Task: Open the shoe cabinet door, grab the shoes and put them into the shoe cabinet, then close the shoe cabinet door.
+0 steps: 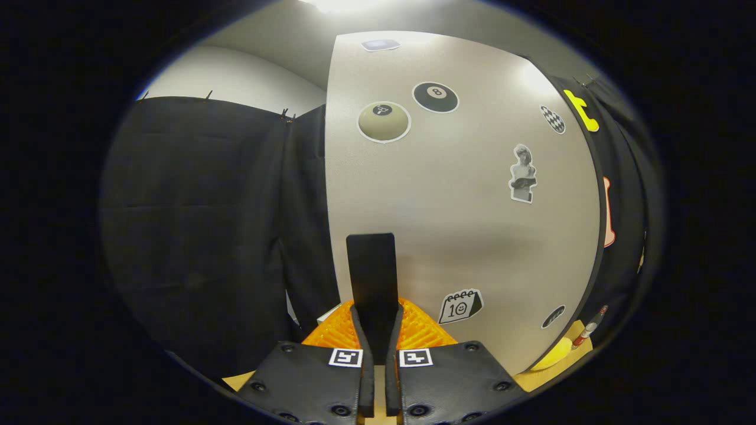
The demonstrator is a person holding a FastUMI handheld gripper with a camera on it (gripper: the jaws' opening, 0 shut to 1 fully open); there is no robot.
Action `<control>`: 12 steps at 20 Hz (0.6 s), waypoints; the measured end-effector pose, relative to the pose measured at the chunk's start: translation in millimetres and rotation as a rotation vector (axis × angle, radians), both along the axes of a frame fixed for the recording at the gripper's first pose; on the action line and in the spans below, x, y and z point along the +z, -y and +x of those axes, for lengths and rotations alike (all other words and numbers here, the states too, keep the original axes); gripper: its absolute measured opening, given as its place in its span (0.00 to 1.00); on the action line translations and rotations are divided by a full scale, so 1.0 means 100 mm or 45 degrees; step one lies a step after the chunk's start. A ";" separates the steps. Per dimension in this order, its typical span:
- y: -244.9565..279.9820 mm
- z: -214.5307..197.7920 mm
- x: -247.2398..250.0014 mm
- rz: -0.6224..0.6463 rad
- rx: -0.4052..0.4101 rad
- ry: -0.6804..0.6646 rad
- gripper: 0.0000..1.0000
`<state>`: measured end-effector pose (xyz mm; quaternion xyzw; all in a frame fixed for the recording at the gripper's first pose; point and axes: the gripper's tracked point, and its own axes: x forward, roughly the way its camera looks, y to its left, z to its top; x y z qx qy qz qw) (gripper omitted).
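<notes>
Shoe cabinet door [460, 200], stickered, stands just ahead, its black handle [372, 283] pinched between the jaws.

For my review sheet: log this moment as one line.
hand-held gripper: shut on black handle | cabinet door: stickered, handle at its left edge | shoes: not placed yet

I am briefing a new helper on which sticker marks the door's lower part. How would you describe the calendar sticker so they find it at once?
Start at the big pale cabinet door dotted with stickers, just beyond the tongs, which are closed on a black handle. Look low on the door, right of that handle: the calendar sticker is a tilted desk calendar, unlike the round ball stickers high up.
</notes>
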<state>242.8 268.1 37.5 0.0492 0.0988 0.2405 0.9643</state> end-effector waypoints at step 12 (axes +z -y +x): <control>0.49 -0.38 0.05 -0.021 -0.025 0.006 0.08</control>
